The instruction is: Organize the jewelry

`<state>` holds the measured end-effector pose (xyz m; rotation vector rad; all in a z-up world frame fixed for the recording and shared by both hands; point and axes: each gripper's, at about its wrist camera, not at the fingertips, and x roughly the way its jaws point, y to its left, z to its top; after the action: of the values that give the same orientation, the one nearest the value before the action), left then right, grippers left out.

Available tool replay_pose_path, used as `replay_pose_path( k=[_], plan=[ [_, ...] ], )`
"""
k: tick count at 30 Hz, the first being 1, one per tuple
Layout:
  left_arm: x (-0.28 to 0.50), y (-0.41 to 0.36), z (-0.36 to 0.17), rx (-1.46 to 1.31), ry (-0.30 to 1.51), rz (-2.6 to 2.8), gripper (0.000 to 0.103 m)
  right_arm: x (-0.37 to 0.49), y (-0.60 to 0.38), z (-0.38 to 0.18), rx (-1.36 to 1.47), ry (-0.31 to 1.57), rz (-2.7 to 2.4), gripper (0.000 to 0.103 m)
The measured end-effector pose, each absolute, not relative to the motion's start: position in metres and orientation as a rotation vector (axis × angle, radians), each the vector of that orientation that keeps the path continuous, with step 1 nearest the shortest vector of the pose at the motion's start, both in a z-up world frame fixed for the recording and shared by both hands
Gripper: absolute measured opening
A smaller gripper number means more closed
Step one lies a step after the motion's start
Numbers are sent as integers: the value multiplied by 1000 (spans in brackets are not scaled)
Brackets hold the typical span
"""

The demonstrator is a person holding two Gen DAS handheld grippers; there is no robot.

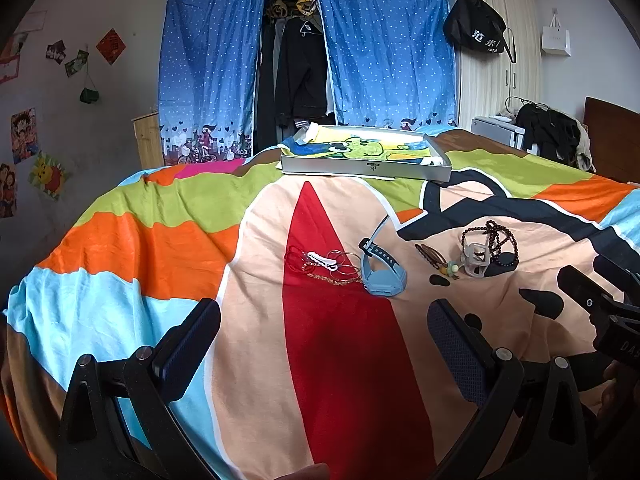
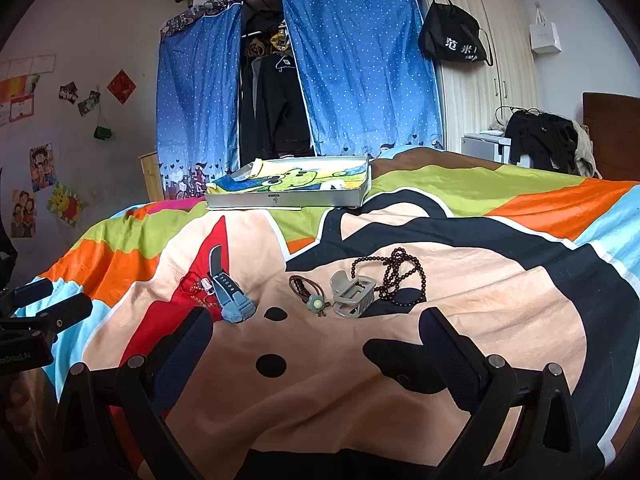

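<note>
Blue watch [image 1: 382, 276] on the bedspread [image 1: 160, 240], bangles [image 1: 344, 266] just left of it, hair claw [image 2: 352, 294] and bead necklace [image 2: 400, 280] to its right, silver tray [image 1: 366, 168] beyond, left gripper [image 1: 324, 344] and right gripper [image 2: 316, 344] short of the watch, both spread wide, empty

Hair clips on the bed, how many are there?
2. A grey claw clip beside the dark bead necklace, and a small white clip left of the blue watch. Others may be hidden.
</note>
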<state>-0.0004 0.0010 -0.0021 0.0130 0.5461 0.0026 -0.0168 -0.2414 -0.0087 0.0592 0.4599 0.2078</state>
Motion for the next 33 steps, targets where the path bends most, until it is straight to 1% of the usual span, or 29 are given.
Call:
replay_pose_path(
  k=[33],
  plan=[
    [0,-2,-1,11,551,2,102,-16,-242,-9,64,465,208,103]
  ],
)
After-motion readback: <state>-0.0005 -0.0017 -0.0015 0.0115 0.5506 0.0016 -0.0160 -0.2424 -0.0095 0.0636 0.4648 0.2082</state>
